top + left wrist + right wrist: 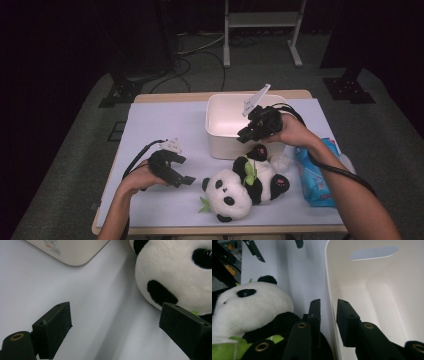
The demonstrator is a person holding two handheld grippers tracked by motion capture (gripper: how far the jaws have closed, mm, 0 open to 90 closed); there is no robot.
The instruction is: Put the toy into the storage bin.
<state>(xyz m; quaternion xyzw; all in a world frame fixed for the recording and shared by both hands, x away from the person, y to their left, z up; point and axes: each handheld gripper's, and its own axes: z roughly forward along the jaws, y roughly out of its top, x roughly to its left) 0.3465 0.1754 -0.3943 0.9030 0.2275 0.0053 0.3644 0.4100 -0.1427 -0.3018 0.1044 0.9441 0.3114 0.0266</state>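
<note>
A black-and-white panda plush (235, 187) with green leaf trim lies on its back on the pale mat, in front of a white bin (222, 145). My left gripper (186, 170) hovers just left of the panda's head, jaws wide apart with only bare mat between them (115, 315); the panda (175, 272) is by its right jaw. My right gripper (247, 134) is at the bin's front wall above the panda's feet. Its jaws (329, 302) straddle the bin's rim (329, 277) with a gap, one outside and one inside, and are not pressing on it.
A blue tissue pack (315, 175) lies at the right edge of the mat, beside my right forearm. The bin's inside (387, 290) holds nothing I can see. Dark floor, cables and a metal stand (262, 30) lie beyond the table.
</note>
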